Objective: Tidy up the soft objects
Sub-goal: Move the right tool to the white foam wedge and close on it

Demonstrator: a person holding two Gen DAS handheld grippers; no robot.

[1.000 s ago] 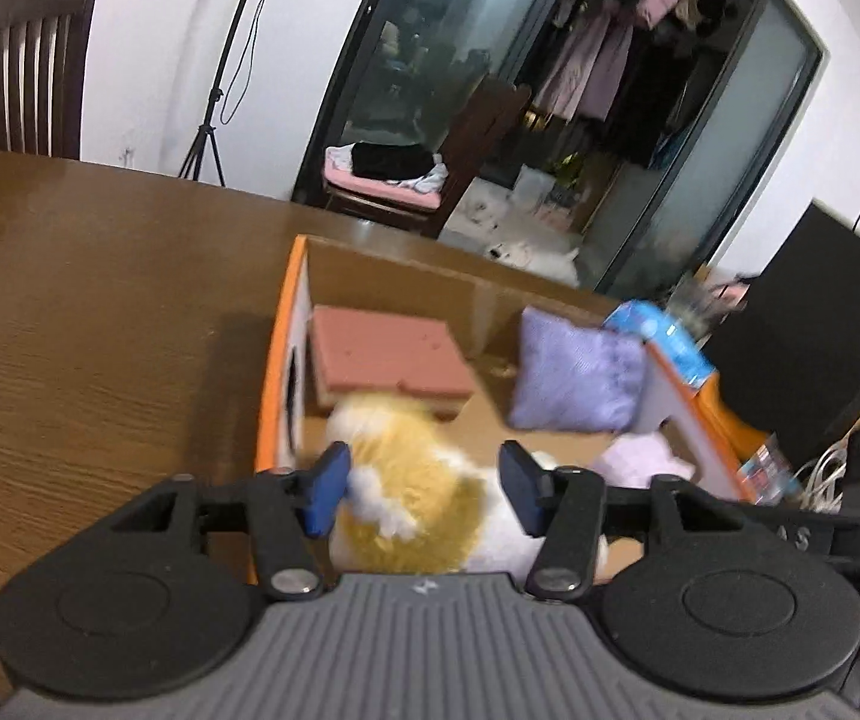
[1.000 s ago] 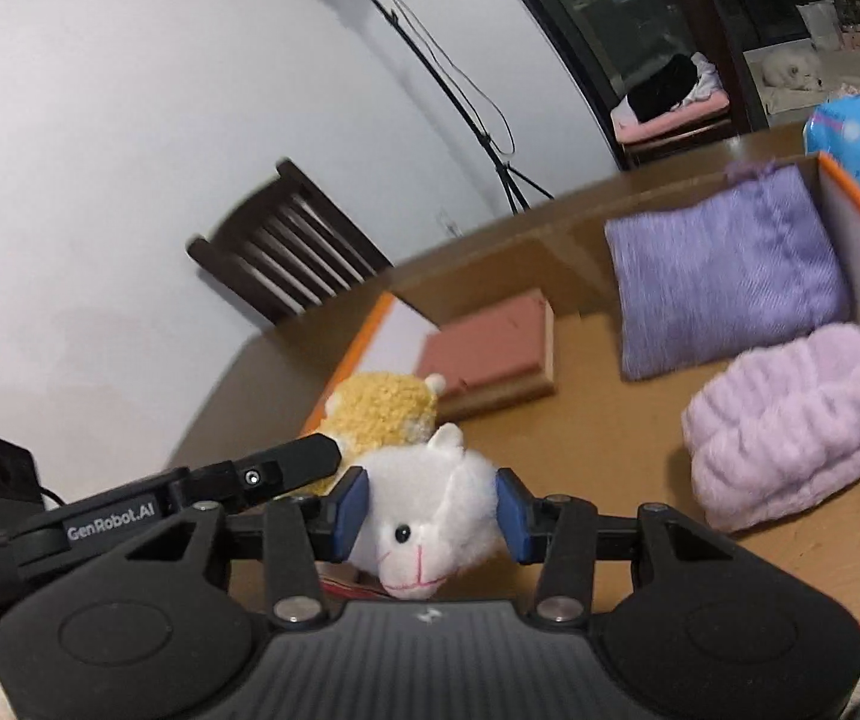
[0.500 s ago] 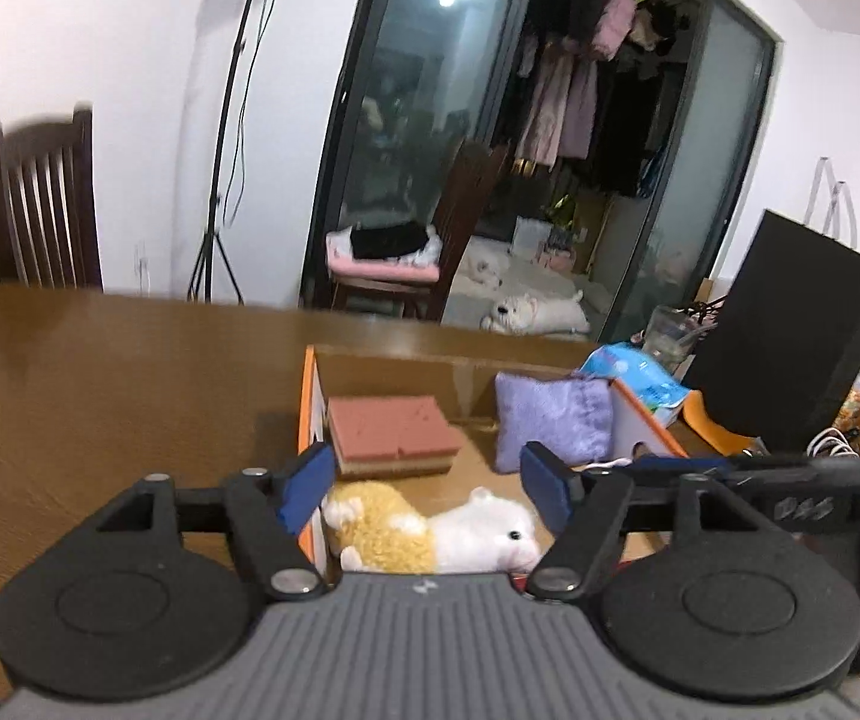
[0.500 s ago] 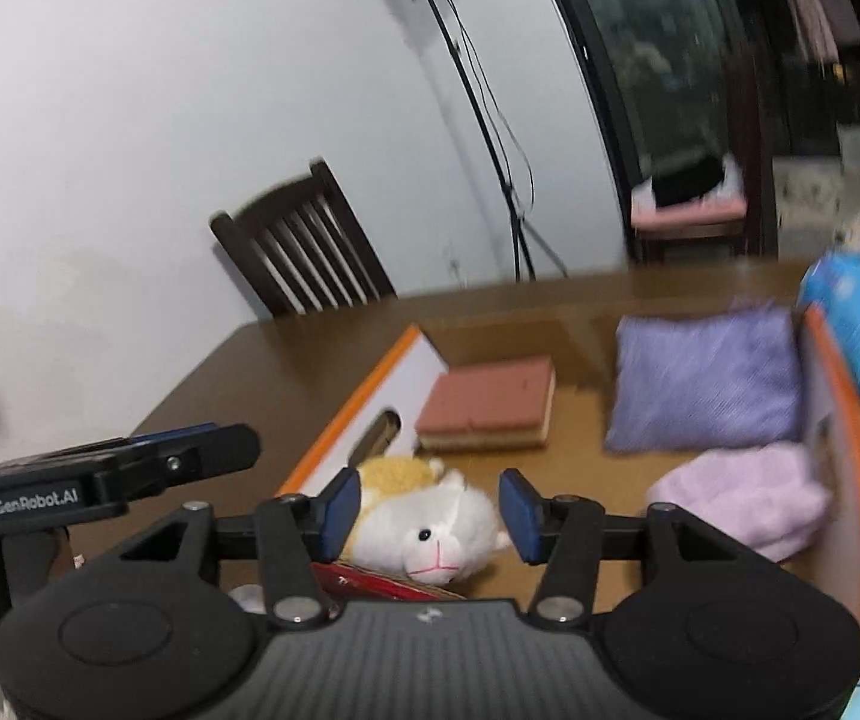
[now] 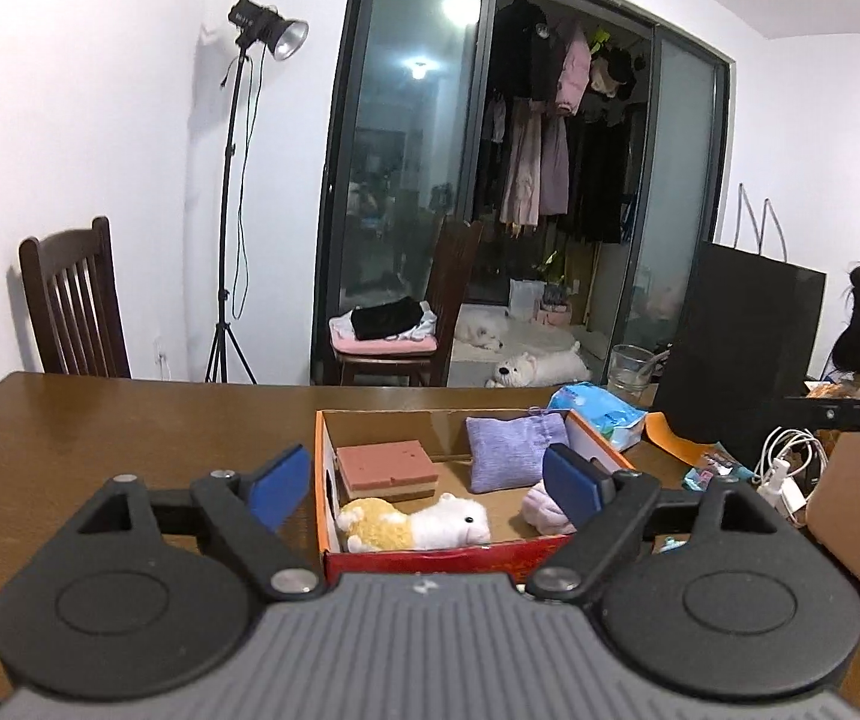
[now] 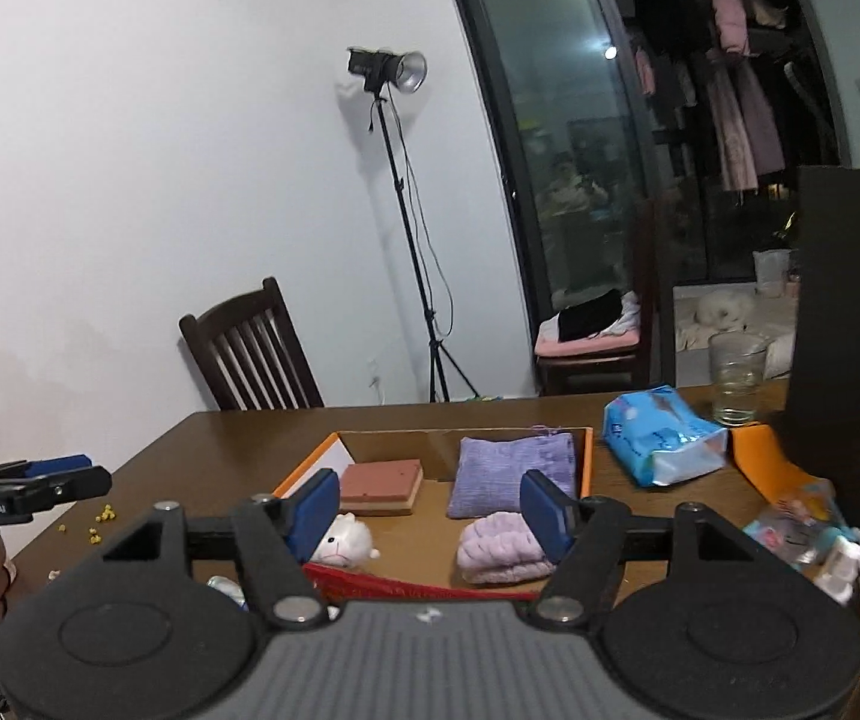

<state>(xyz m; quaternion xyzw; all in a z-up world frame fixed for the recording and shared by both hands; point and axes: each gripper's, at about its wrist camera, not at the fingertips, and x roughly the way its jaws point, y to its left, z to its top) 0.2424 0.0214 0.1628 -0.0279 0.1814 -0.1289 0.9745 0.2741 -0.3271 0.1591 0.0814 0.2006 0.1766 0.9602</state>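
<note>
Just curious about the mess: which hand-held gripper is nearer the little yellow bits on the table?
Left. The left hand-held gripper hovers just beside the yellow bits; the right hand-held gripper faces the box, further off. Both jaws are opening, nothing between them.

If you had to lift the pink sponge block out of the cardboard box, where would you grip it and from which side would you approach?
Grip the pink sponge block across its two long side faces, coming from above. It lies flat in the cardboard box, close to the left wall, so a level approach looks blocked. The flat, parallel sides should suit two pads, and the foam would likely give slightly.
</note>
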